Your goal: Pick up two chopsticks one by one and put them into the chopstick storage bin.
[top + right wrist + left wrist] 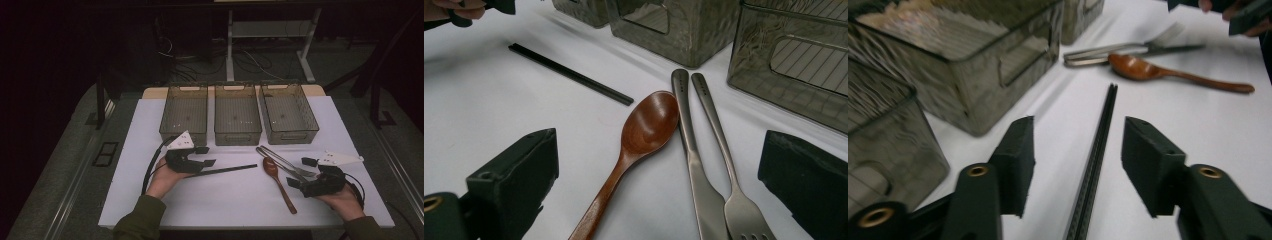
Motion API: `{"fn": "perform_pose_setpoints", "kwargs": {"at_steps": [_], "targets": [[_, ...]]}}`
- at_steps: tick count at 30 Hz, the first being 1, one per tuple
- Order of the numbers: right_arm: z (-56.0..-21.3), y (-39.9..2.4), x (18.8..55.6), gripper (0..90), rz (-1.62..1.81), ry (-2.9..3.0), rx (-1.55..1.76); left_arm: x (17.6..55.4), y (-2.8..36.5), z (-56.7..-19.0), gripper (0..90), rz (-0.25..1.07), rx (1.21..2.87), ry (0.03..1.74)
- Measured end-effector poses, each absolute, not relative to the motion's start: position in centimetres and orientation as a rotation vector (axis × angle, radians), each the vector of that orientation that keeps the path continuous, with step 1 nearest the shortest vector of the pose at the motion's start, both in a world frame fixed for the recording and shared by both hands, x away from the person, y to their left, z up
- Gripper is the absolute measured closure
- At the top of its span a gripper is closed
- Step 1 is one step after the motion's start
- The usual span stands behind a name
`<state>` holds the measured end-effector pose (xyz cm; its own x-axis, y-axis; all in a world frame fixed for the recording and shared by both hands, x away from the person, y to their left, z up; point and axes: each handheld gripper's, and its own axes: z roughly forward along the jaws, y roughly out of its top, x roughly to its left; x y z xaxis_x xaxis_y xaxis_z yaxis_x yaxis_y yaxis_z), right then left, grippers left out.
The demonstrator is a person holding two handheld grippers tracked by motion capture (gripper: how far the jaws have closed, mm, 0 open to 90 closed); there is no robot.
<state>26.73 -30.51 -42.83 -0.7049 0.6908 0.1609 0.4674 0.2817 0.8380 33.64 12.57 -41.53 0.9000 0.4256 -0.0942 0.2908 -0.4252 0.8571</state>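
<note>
Black chopstick straddled by the left claw [1075, 167] on the white tabletop [235, 200].
The chopstick [1098, 150] is seen lying flat between the parted pads, untouched. The right claw [659, 185] is held wide open over a wooden spoon [644, 135], knife [691, 150] and fork [724, 160], near three bins [237, 120].

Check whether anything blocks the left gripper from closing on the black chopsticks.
Nothing visible does. The black chopsticks lie bare on the white table, already between the open jaws of the left gripper; the wooden spoon and bins sit clear.
</note>
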Motion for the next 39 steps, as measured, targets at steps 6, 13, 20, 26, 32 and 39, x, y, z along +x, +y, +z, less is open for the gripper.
{"fn": "perform_pose_setpoints", "kwargs": {"at_steps": [6, 13, 20, 26, 32, 39], "targets": [[-42.9, -30.5, 26.7, 2.3, 1.386, 2.321, 1.07, 33.7, 12.7, -42.2, 55.2, 0.162, 2.1, 0.508], [-42.9, -30.5, 26.7, 2.3, 1.377, 2.325, 1.066, 33.8, 13.2, -42.4, 63.6, 0.137, 2.112, 0.516], [-42.9, -30.5, 26.7, 2.3, 1.374, 2.328, 1.065, 33.9, 13.1, -42.7, 72.1, 0.122, 2.163, 0.505], [-43.0, -30.4, 26.6, 2.3, 1.372, 2.33, 1.065, 34.0, 13.0, -43.2, 78.8, 0.093, 2.209, 0.484], [-43.0, -30.4, 26.7, 2.3, 1.37, 2.334, 1.063, 34.3, 13.0, -43.7, 81.1, 0.079, 2.246, 0.494], [-43.0, -30.4, 26.7, 2.3, 1.369, 2.339, 1.061, 34.6, 13.1, -44.2, 82.1, 0.054, 2.263, 0.512]]}}
